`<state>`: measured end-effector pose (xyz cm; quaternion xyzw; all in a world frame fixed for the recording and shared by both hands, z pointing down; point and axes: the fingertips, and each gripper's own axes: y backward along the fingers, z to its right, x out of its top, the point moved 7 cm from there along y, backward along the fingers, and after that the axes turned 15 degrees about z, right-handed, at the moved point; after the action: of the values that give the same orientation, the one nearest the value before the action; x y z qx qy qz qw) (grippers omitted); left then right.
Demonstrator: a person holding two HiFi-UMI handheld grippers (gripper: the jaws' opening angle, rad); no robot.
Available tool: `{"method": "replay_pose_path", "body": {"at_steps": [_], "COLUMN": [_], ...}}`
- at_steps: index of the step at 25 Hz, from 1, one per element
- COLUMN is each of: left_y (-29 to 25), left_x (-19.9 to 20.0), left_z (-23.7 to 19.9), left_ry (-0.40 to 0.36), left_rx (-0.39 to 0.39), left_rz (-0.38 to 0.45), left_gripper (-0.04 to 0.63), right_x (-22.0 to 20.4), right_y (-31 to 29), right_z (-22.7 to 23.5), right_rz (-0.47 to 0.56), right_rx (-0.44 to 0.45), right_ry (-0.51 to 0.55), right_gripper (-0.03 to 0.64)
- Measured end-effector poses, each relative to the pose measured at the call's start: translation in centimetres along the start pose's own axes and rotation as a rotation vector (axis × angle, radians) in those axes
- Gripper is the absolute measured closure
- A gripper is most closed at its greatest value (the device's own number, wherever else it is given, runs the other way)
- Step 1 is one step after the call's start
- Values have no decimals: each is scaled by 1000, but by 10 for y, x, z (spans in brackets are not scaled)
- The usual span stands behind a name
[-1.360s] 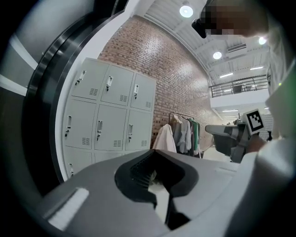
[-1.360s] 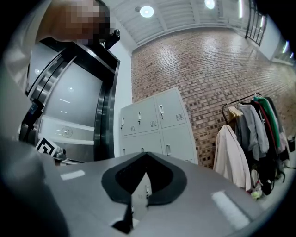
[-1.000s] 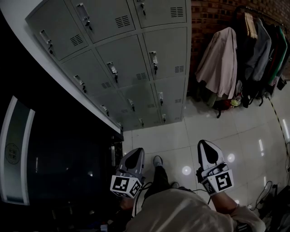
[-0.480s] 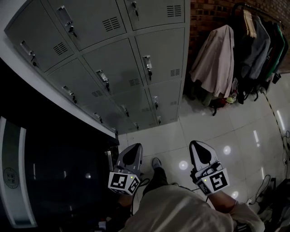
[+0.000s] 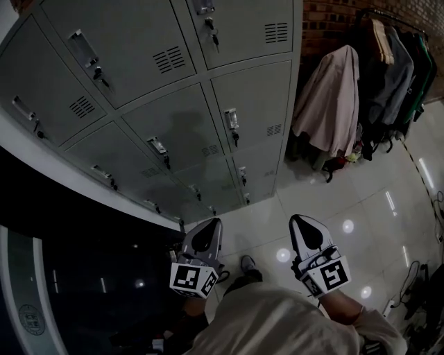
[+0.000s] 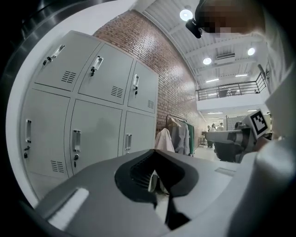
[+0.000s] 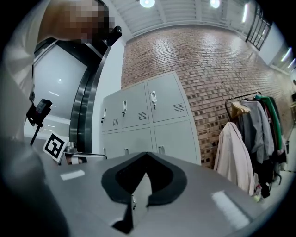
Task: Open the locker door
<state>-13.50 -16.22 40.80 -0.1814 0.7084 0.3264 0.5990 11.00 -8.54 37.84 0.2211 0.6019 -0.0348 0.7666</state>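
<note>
Tiled floor [image 5: 361, 201] underfoot. Locker bank [image 5: 173, 104] ahead-left: every door shut, latches [image 5: 158, 145] untouched. Left tongs [image 5: 210, 225] clenched, empty. Right tongs [image 5: 301, 222] clenched, empty. Both well short of lockers. Coats [image 5: 326, 104] hang right. Nothing done yet; reach, grip and pull all remain.

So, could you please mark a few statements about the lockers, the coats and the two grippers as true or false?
1. All locker doors in view are closed. True.
2. The right gripper grips a locker handle. False: its jaws are together on nothing, well short of the lockers.
3. Coats hang on a rack by the brick wall. True.
4. The left gripper has its jaws wide apart. False: they are together and empty.
5. The floor is glossy tile. True.
</note>
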Motion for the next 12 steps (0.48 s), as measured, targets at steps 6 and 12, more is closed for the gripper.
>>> {"method": "replay_pose_path", "body": {"at_steps": [6,12], "left_y": [-2,2], "left_x": [1,-15], "left_z": [-62,-103], "left_ry": [-11,-1], "left_rx": [20,39], "left_rz": [21,26], "left_gripper": [531,531], "right_x": [-18,-52], "right_y": [-58,-78], "right_z": [-12,-27], "right_rz": [34,-68], "right_rx": [-9,-12], "right_ry": [14,30], "right_gripper": [615,615]}}
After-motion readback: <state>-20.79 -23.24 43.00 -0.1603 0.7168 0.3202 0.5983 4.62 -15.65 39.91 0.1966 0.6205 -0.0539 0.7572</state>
